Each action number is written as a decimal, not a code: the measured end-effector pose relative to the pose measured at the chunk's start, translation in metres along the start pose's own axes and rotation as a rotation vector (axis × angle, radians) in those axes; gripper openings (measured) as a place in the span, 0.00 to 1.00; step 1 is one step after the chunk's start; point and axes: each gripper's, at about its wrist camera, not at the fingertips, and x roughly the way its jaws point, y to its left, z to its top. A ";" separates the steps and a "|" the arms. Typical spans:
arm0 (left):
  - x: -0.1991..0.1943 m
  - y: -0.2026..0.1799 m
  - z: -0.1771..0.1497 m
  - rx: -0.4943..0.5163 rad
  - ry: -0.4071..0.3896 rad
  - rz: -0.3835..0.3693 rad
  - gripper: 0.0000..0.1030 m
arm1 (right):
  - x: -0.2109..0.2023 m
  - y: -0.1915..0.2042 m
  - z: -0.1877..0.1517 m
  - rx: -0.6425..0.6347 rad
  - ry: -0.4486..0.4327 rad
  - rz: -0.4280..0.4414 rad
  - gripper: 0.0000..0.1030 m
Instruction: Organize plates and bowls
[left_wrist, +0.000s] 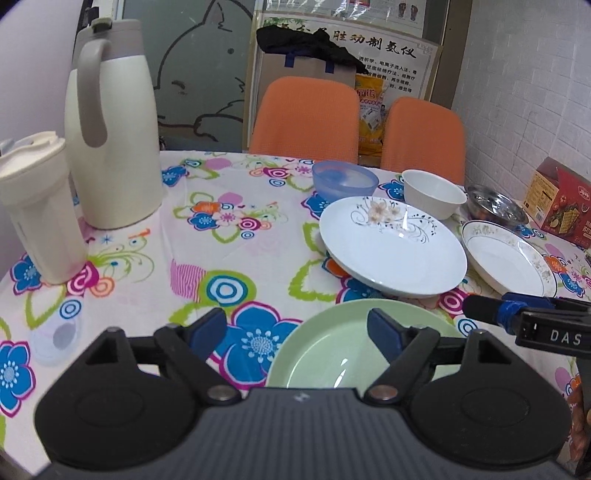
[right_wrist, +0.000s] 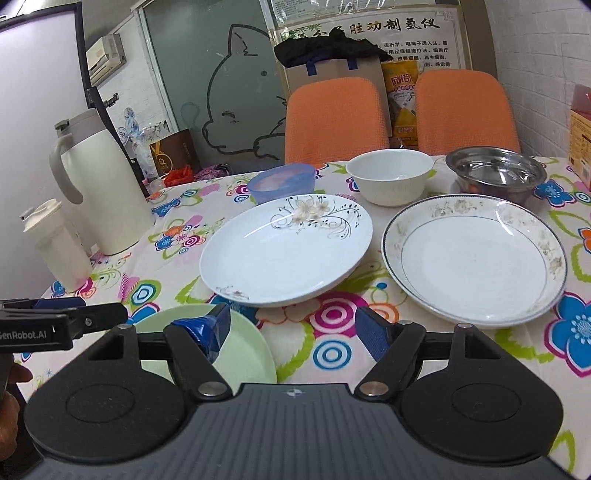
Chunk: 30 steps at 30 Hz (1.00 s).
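A pale green plate lies nearest, just ahead of both grippers. Behind it sits a white plate with a flower pattern. To its right is a gold-rimmed white plate. At the back stand a blue bowl, a white bowl and a steel bowl. My left gripper is open, its right finger over the green plate. My right gripper is open too, holding nothing.
A tall cream thermos jug and a cream tumbler stand at the left on the flowered tablecloth. A red box sits far right by the wall. Two orange chairs stand behind the table.
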 end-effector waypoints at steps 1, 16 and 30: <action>0.003 0.000 0.003 0.004 -0.002 0.001 0.78 | 0.008 -0.003 0.005 0.009 0.011 0.006 0.59; 0.057 0.014 0.048 0.017 0.007 0.010 0.78 | 0.065 -0.005 0.028 0.045 0.111 -0.029 0.61; 0.127 0.004 0.076 0.016 0.112 -0.072 0.78 | 0.090 -0.008 0.049 0.003 0.099 -0.066 0.61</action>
